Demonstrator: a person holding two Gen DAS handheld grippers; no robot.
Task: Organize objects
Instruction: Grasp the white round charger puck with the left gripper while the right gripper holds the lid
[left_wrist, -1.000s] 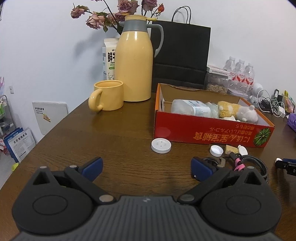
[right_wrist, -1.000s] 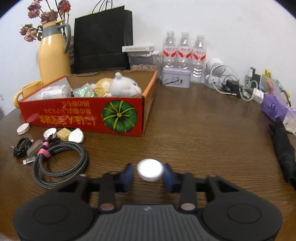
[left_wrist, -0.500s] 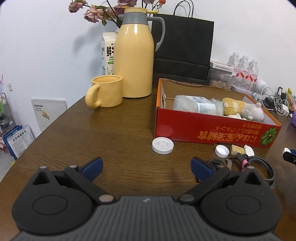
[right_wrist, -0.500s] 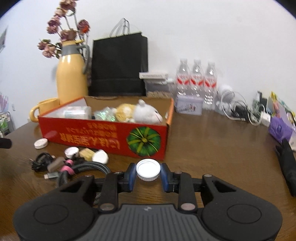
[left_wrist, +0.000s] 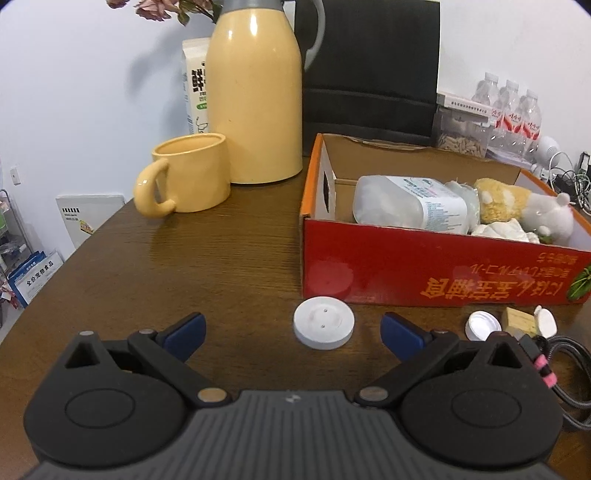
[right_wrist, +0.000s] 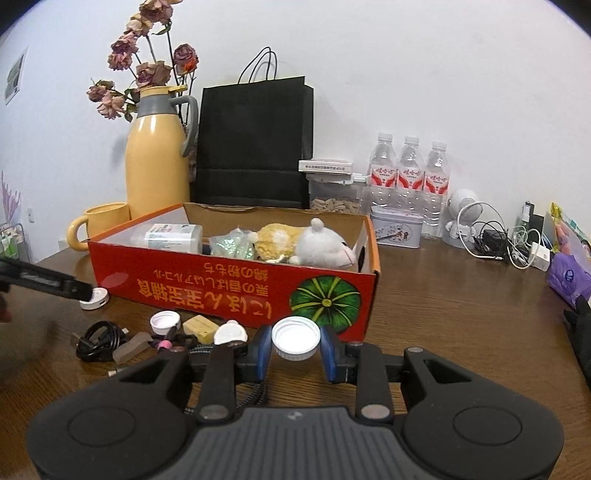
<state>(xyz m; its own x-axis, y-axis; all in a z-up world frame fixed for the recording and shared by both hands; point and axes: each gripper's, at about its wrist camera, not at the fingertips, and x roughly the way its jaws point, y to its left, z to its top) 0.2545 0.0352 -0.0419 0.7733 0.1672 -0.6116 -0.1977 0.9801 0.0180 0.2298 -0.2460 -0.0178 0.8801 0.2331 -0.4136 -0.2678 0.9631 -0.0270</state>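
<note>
On the brown wooden table (left_wrist: 229, 266) we've got the red cardboard box (right_wrist: 236, 291) sitting roughly in the middle, with a plastic bottle (right_wrist: 168, 234) lying on its side, a crinkly greenish packet (right_wrist: 234, 247) and a white-and-yellow plush toy (right_wrist: 306, 249) inside it.

Our right gripper (right_wrist: 295, 350) is clenched on a white bottle cap (right_wrist: 295, 338), both blue pads pressed against its rim, and we're holding it up just in front of the box's near wall, near the pumpkin print.

Our left gripper (left_wrist: 291, 332) is spread wide with nothing in it. A white round disc (left_wrist: 324, 327) lies flat on the table right between its blue fingers (left_wrist: 184, 332), not touching either one, just this side of the box's near left corner. In the right wrist view the tip of that gripper sits right beside the same disc (right_wrist: 94, 298).

To the right of the disc, along the box's near wall, lie another small white cap (left_wrist: 482, 325), a tan block (left_wrist: 519, 321), a small white oval piece (left_wrist: 546, 320) and a coiled braided cable (left_wrist: 569, 369) with a pink tie. A second black cable (right_wrist: 99, 338) is bundled at the left end of that row.

Far left of the box stand a yellow mug (left_wrist: 188, 173) and a tall yellow thermos jug (left_wrist: 255, 92), with a black paper bag (right_wrist: 255, 140) behind the box and three water bottles (right_wrist: 410, 181) off to the far right.
</note>
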